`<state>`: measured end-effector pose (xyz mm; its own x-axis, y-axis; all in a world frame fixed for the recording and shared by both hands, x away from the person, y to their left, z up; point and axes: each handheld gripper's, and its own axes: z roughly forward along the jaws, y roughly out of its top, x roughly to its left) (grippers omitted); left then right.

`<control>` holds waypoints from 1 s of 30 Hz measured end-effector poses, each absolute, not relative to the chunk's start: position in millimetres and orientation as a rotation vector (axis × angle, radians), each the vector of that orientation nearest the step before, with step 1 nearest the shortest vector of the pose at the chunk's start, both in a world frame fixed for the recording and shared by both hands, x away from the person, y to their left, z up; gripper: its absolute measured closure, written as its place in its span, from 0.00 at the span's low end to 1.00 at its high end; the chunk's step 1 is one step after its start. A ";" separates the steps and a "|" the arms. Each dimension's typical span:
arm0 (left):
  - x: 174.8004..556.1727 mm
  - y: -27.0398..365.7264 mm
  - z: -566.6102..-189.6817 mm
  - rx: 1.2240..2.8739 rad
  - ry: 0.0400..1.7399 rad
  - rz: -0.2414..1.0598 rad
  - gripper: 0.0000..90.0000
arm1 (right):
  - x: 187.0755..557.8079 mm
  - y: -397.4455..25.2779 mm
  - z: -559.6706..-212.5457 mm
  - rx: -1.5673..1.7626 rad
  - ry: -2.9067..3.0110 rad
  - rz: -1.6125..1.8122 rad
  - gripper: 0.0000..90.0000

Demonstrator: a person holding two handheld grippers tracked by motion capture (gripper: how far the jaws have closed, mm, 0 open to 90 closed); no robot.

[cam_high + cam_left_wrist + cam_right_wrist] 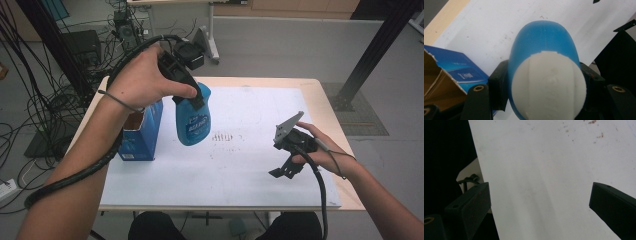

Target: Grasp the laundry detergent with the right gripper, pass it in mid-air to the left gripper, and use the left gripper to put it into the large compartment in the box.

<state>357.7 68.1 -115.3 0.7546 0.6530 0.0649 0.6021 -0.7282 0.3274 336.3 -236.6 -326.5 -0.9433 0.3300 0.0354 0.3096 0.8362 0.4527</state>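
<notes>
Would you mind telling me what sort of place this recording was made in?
Probably a lab or workshop set up for recording. Bundles of loose cables lie on the grey floor, a black metal frame post stands beside the table, and the left tongs hold a blue bottle over it.

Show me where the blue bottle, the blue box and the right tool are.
blue bottle [193,122]: high view, on its labelled body.
blue box [146,131]: high view, on its blue side wall.
right tool [283,171]: high view, midway between its fingertips.
</notes>
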 end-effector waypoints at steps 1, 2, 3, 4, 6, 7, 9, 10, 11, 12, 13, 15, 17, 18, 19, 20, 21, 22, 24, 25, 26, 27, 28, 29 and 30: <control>358.9 70.7 -113.7 2.658 0.991 0.254 0.42 | 336.7 -237.0 -326.7 0.520 2.974 0.698 0.04; 360.3 73.3 -112.2 2.654 1.005 0.254 0.42 | 337.2 -237.4 -326.9 0.521 2.980 0.678 0.04; 361.7 76.0 -110.7 2.649 1.017 0.256 0.42 | 337.5 -237.5 -327.3 0.530 2.983 0.665 0.04; 363.3 78.8 -109.1 2.642 1.030 0.258 0.42 | 337.9 -237.9 -327.5 0.533 2.986 0.646 0.04; 366.3 84.4 -105.8 2.631 1.056 0.268 0.42 | 339.0 -238.6 -328.5 0.538 2.994 0.602 0.04; 367.4 86.5 -104.7 2.622 1.066 0.272 0.42 | 339.8 -238.8 -329.0 0.543 2.998 0.575 0.04; 370.8 93.0 -100.7 2.609 1.096 0.281 0.42 | 341.4 -239.3 -330.4 0.562 3.002 0.525 0.04; 371.9 95.8 -98.6 2.598 1.112 0.286 0.42 | 342.1 -239.8 -331.1 0.566 3.002 0.504 0.04; 372.8 98.4 -96.4 2.591 1.124 0.291 0.42 | 342.6 -240.2 -331.8 0.577 2.999 0.498 0.04; 373.5 100.9 -94.0 2.585 1.136 0.296 0.42 | 343.4 -240.8 -332.5 0.582 2.998 0.493 0.04; 374.1 103.2 -91.2 2.575 1.148 0.304 0.42 | 344.2 -241.2 -333.1 0.588 3.001 0.484 0.04; 375.1 107.4 -85.7 2.561 1.171 0.316 0.42 | 345.2 -241.5 -334.6 0.597 2.999 0.475 0.04; 376.6 111.5 -79.7 2.544 1.191 0.323 0.42 | 345.9 -241.3 -335.9 0.603 2.999 0.463 0.05; 377.6 113.7 -76.7 2.541 1.198 0.324 0.42 | 346.2 -241.2 -336.3 0.598 2.999 0.461 0.05; 378.7 115.8 -73.6 2.530 1.208 0.326 0.42 | 346.1 -240.8 -336.4 0.603 3.000 0.460 0.05; 379.9 117.9 -70.5 2.526 1.218 0.326 0.42 | 346.1 -240.3 -336.5 0.601 2.999 0.460 0.05; 381.0 120.1 -67.2 2.523 1.225 0.329 0.42 | 346.1 -239.9 -336.3 0.600 2.999 0.457 0.05; 382.0 122.2 -63.6 2.516 1.235 0.334 0.42 | 346.1 -239.5 -336.3 0.600 2.998 0.461 0.05; 383.6 125.9 -56.8 2.503 1.259 0.346 0.42 | 346.1 -239.1 -336.0 0.598 2.998 0.465 0.05; 384.4 127.6 -53.4 2.496 1.270 0.353 0.42 | 346.2 -239.0 -336.1 0.601 2.998 0.463 0.05; 385.4 129.3 -50.0 2.495 1.280 0.358 0.42 | 346.6 -239.0 -336.4 0.601 2.996 0.461 0.05; 386.5 130.9 -46.7 2.490 1.291 0.363 0.42 | 347.0 -238.8 -336.7 0.604 2.996 0.459 0.05; 387.5 132.6 -43.5 2.483 1.303 0.370 0.42 | 347.1 -238.6 -337.2 0.608 2.996 0.462 0.05; 388.6 134.4 -39.7 2.481 1.314 0.374 0.42 | 347.5 -238.3 -337.6 0.606 2.998 0.461 0.05; 389.4 135.7 -37.2 2.478 1.322 0.376 0.42 | 347.6 -237.9 -338.1 0.608 2.999 0.459 0.05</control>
<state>389.4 135.7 -37.2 0.5405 0.8370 0.0852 0.7567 -0.5279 0.3856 347.6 -237.9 -338.1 -0.9218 0.3876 0.0119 0.3734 0.8790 0.2967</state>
